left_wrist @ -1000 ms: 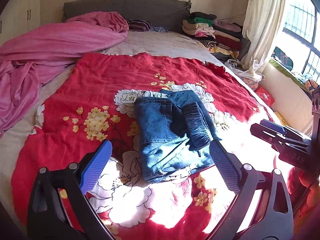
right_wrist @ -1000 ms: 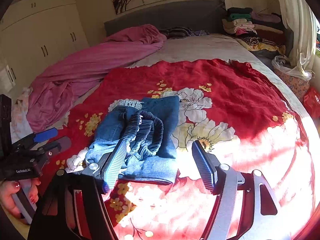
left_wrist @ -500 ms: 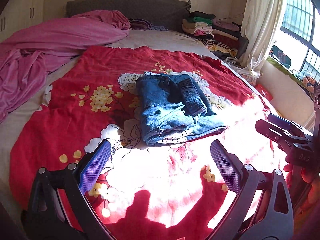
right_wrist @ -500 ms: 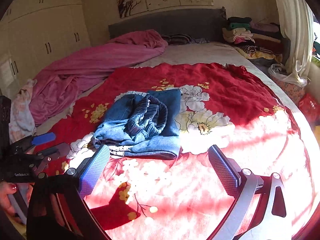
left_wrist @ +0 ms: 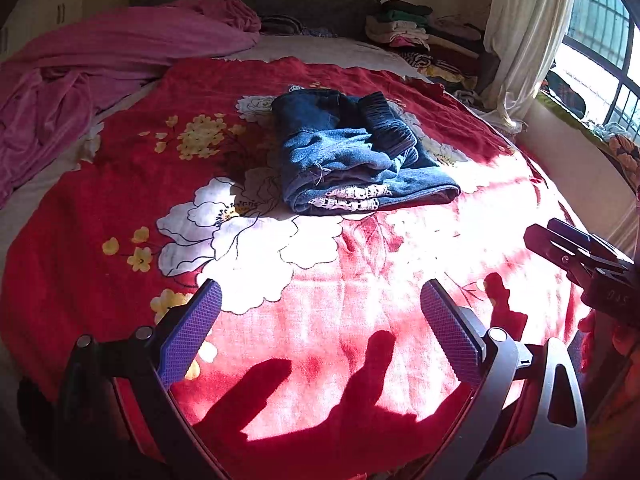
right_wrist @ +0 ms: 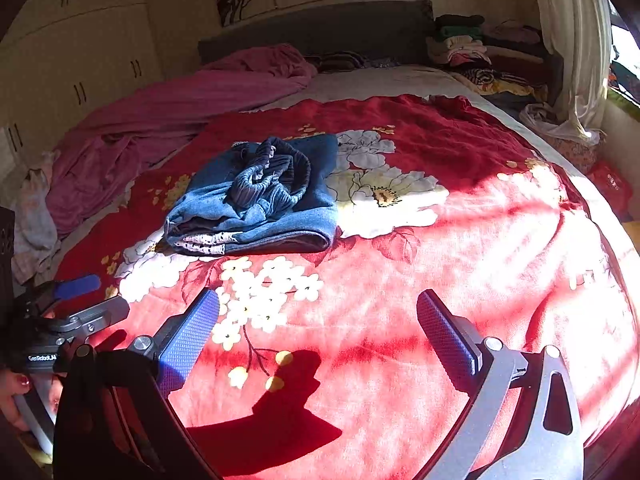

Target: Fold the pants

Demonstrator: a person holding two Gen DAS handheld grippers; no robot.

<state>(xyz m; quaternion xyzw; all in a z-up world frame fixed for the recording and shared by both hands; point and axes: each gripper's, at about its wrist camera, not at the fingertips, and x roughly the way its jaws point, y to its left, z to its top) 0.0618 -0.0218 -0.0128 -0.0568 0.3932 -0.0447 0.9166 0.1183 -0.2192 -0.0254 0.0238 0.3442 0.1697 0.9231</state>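
The folded blue denim pants (left_wrist: 344,156) look coarse and matt with a ribbed knit waistband, lying on a plush red floral fleece blanket (left_wrist: 120,184), while knurled blue rubbery finger pads (right_wrist: 188,340) sit on matt metal.

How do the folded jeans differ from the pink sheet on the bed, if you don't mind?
The jeans are blue denim, folded compactly; the pink sheet is loose and rumpled. The jeans lie on the red floral blanket; the sheet sprawls beside it. Neither is held.
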